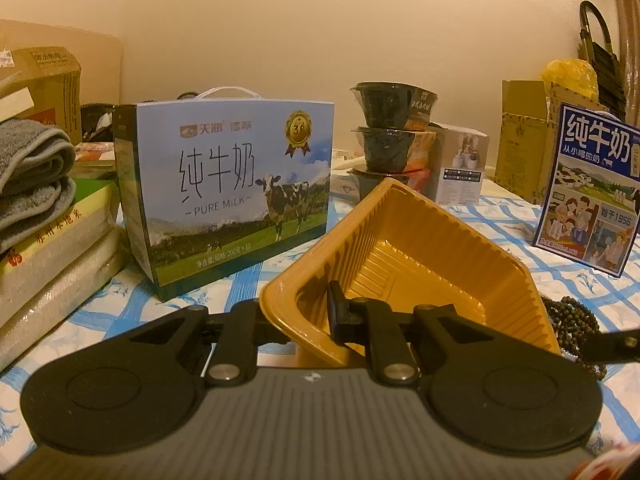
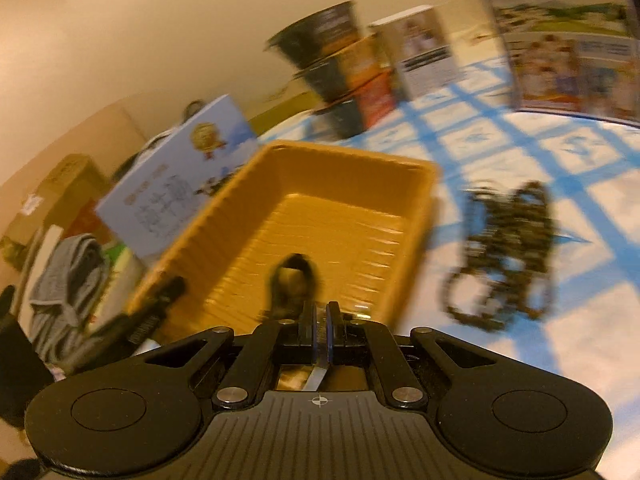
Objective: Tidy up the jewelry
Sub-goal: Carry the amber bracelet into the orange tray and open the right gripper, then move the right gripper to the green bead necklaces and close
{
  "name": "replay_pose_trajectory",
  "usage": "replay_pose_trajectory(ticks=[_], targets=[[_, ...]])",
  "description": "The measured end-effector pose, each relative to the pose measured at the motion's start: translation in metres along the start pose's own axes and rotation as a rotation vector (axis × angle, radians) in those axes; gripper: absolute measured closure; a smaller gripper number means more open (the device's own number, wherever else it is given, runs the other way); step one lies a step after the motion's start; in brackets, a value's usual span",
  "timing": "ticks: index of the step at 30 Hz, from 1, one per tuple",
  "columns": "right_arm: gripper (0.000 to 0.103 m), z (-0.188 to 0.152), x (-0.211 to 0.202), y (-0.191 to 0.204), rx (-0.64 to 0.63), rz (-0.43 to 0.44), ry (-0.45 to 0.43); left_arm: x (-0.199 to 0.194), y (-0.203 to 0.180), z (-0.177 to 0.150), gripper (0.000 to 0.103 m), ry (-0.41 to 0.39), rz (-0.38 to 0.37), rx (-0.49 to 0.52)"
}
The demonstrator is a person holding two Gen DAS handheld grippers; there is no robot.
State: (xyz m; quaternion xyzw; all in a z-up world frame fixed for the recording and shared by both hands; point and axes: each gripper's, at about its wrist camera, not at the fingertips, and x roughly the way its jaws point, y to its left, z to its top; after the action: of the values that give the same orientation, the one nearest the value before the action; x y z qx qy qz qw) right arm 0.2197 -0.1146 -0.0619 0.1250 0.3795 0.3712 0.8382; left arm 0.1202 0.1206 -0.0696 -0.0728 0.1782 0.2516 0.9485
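1. Your left tongs [image 1: 304, 312]: clenched on the near rim of the ribbed mustard-yellow plastic tray [image 1: 412, 256]; one black finger [image 1: 336, 312] sits inside the wall, the other is hidden outside it. The tray stands tilted, its far corner raised.
2. Your right tongs [image 2: 319, 320]: pinched nearly together over the tray's near edge [image 2: 376, 312], gripping a small dark jewelry piece [image 2: 294, 280] with a pale centre; blur hides what kind it is. It hangs just above the tray floor.
3. Dark beaded necklace [image 2: 504, 252]: lying in a loose heap on the table, just beside the tray's right wall, apart from both tongs. In the left wrist view only its edge [image 1: 576, 316] shows.
4. Blue-and-white checked tablecloth [image 1: 520, 240]: covers the table under tray and beads.
5. Blue "Pure Milk" carton with cow picture and white handle [image 1: 228, 196]: upright, left of and behind the tray.
6. Stack of dark wrapped instant-noodle bowls [image 1: 388, 128]: behind the tray.
7. Small white product box [image 1: 464, 168]: beside the bowls.
8. Second blue milk carton with cartoon figures [image 1: 588, 192]: far right.
9. Folded grey towel [image 1: 32, 168]: far left, on stacked packages.
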Motion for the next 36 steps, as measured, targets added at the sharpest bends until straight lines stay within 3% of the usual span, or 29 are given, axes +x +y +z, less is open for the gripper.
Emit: replay_pose_trajectory(ticks=[8,14,26,36], targets=[[0.098,-0.010,-0.046,-0.050,-0.007,-0.238,-0.039,0.000,-0.001,0.001,0.088,-0.003,0.001,0.006],[0.098,-0.014,-0.064,-0.076,0.000,-0.349,-0.044,-0.002,-0.001,0.001,0.088,-0.008,0.001,0.019],[0.098,-0.007,-0.035,-0.079,-0.073,-0.364,-0.004,-0.006,0.002,-0.001,0.087,-0.004,0.012,0.017],[0.097,0.002,-0.019,-0.085,-0.059,-0.343,0.001,-0.007,0.006,-0.001,0.087,-0.002,0.015,0.008]])
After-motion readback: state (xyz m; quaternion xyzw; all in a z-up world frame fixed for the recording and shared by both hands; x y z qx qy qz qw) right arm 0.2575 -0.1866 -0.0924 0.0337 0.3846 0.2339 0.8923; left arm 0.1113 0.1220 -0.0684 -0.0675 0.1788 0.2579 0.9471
